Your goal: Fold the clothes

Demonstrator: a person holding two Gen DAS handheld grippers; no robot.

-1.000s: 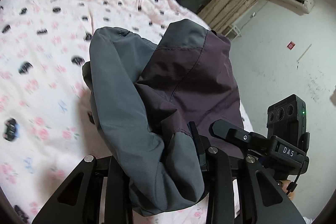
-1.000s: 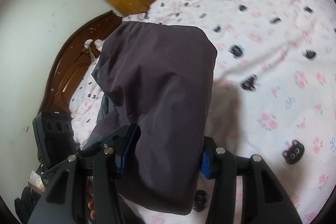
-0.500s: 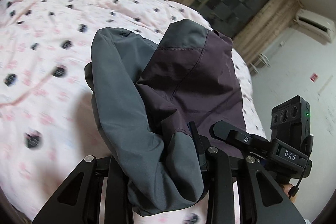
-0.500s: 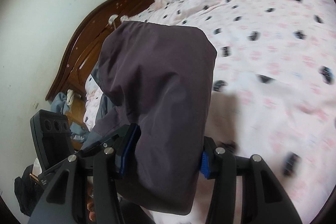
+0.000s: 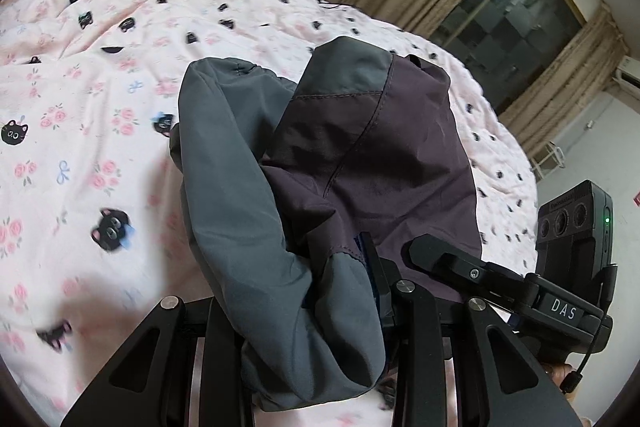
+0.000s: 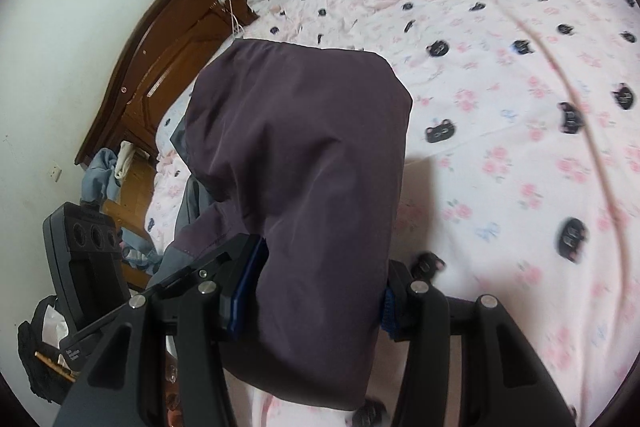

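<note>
A grey and dark purple garment (image 5: 320, 179) hangs bunched between both grippers, lifted above the bed. My left gripper (image 5: 304, 291) is shut on its grey and purple folds, which drape over the fingers and hide the tips. My right gripper (image 6: 316, 287) is shut on the purple part of the garment (image 6: 304, 155), with blue pads (image 6: 250, 279) pressed to the cloth. The right gripper's body with its camera block shows at the right of the left wrist view (image 5: 572, 239).
The bed has a pink sheet (image 5: 100, 99) printed with black cats and flowers, also in the right wrist view (image 6: 520, 131). A dark wooden headboard (image 6: 168, 39) stands against a white wall. Loose clothes (image 6: 104, 171) lie beside the bed. Curtains and a dark window (image 5: 500, 7) are at the far side.
Both grippers have swung with the garment held between them. More of the bed and headboard has come into view. The grip on the cloth is unchanged.
</note>
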